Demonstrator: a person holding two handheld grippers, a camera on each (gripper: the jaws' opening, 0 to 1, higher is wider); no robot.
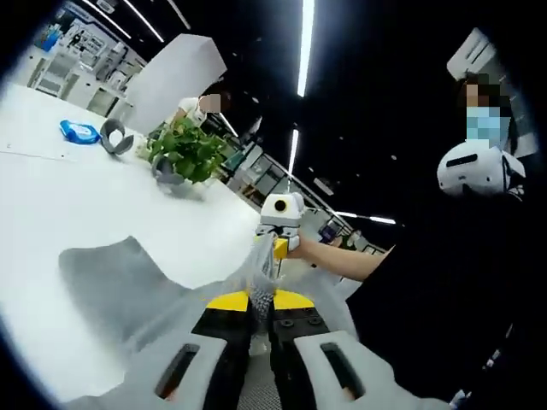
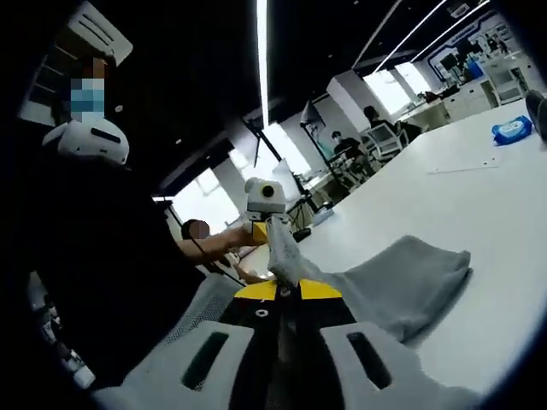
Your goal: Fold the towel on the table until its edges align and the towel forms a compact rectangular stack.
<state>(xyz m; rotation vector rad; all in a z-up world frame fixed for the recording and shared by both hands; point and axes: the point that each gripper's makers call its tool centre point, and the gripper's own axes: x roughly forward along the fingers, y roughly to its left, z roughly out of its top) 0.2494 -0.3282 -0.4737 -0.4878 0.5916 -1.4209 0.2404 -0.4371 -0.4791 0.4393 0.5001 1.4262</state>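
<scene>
A grey towel [image 1: 128, 282] lies partly on the white table [image 1: 77, 196], with one edge lifted off it. My left gripper [image 1: 261, 301] is shut on that raised edge, its yellow-tipped jaws pinching the cloth. Just ahead, my right gripper [image 1: 277, 246] pinches the same edge, a hand behind it. In the right gripper view, my right gripper [image 2: 288, 292] is shut on the towel [image 2: 402, 282], which hangs from it down to the table [image 2: 479, 222]. The left gripper [image 2: 261, 229] faces it, holding the cloth stretched between the two.
A potted green plant [image 1: 184, 152], a grey tape roll [image 1: 115, 137] and a blue packet [image 1: 79, 131] stand at the table's far side. A sheet of paper [image 2: 466, 162] lies near the blue packet [image 2: 513, 128]. A person in black [image 1: 461, 282] stands close beside the table.
</scene>
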